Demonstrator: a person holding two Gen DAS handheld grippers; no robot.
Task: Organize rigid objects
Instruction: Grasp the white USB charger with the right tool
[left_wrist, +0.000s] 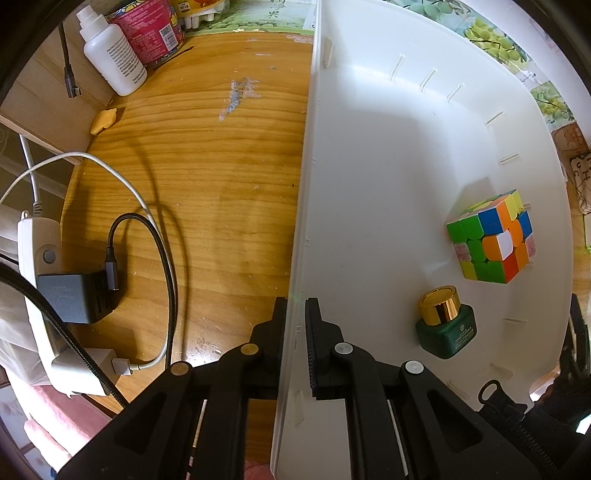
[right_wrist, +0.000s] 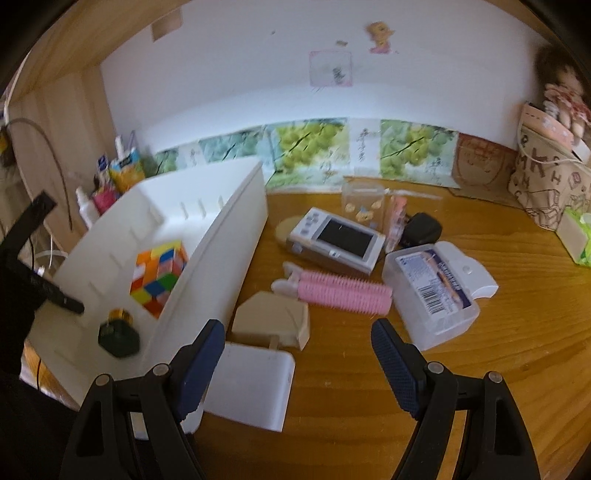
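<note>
My left gripper (left_wrist: 296, 314) points straight down and is shut on the near wall of a white plastic bin (left_wrist: 369, 155). Inside the bin lie a colourful puzzle cube (left_wrist: 491, 240) and a green jar with a gold cap (left_wrist: 445, 325). The right wrist view shows the same bin (right_wrist: 225, 258) with the cube (right_wrist: 159, 277) and jar (right_wrist: 119, 334). My right gripper (right_wrist: 297, 343) stands open above the wooden desk with nothing between its fingers. Just ahead of it lie a beige plug-shaped piece (right_wrist: 271, 321), a white flat box (right_wrist: 255, 387), a pink hair roller (right_wrist: 343, 293), a clear lidded case (right_wrist: 432, 295) and a white handheld device (right_wrist: 334, 240).
Left of the bin are a power strip (left_wrist: 37, 266) with a black charger (left_wrist: 74, 295) and cables, a white bottle (left_wrist: 110, 55) and a red can (left_wrist: 147, 29). At the back right stand a black adapter (right_wrist: 423, 229), a clear box (right_wrist: 364, 203), a patterned bag (right_wrist: 543, 184) and a tissue box (right_wrist: 576, 236).
</note>
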